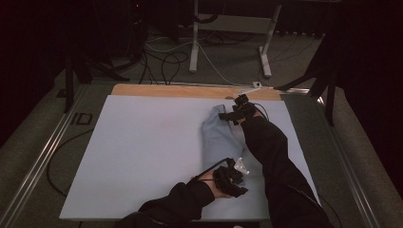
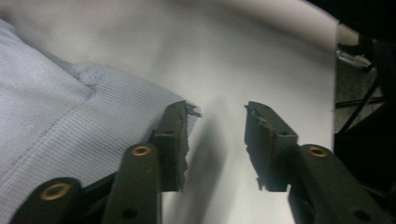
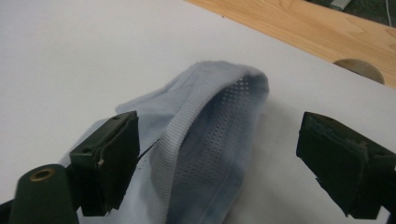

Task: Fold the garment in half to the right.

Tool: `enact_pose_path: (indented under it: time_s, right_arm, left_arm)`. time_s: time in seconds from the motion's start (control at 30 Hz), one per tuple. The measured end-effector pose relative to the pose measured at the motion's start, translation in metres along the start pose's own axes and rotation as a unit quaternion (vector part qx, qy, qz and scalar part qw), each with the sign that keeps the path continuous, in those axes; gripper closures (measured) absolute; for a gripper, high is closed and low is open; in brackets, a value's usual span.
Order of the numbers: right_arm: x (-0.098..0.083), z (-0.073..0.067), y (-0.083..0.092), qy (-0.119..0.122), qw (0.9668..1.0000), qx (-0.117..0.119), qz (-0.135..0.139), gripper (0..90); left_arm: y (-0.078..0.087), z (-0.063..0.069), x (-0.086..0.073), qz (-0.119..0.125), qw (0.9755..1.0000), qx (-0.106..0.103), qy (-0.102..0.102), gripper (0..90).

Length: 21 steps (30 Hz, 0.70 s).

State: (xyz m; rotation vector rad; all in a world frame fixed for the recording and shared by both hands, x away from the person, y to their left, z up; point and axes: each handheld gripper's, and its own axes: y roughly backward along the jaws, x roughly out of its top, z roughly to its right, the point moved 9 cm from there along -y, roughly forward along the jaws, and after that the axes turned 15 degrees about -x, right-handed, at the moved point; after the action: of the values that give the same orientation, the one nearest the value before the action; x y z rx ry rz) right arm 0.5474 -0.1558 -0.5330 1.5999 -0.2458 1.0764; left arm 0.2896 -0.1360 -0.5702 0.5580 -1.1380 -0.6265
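- Garment point(image 1: 217, 135), pale blue and folded into a long strip, lies on the white sheet point(image 1: 142, 152), toward the side where the right forearm comes in.
- Left gripper point(image 1: 236, 172) sits at the garment's near end; left gripper view has its jaws apart with bare sheet between them, one jaw edging the ribbed fabric point(image 2: 60, 135).
- Right gripper point(image 1: 234, 113) is over the garment's far end, jaws spread wide, nothing pinched.
- Right gripper view picks up mesh lining point(image 3: 219, 140) and a ribbed hem; the high view is too dim for that.
- Wooden table edge point(image 1: 190, 90) peeks out beyond the garment.
- Right sleeve point(image 1: 271, 156) hides part of the garment's side.
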Motion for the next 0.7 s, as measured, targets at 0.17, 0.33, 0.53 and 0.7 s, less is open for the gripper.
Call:
enact_pose_path:
  time_s: [0.17,0.33,0.53,0.7]
  right_arm:
    - [0.002,-0.003,0.007,0.005,1.0000,0.001,0.002,13.6]
    - [0.006,0.001,0.011,0.008,0.9998,-0.013,0.010,13.5]
    - [0.011,0.009,0.018,-0.001,0.9995,-0.029,0.013,10.4]
    - [0.011,0.021,0.025,-0.021,0.9991,-0.033,0.014,10.1]
  left_arm:
    - [0.029,0.009,0.013,0.050,0.9986,-0.003,-0.015,46.8]
    - [0.044,0.013,0.018,0.066,0.9974,-0.001,-0.027,44.5]
    - [0.053,0.013,0.017,0.091,0.9955,-0.002,-0.028,37.5]
    - [0.061,0.011,0.015,0.100,0.9946,-0.006,-0.027,19.2]
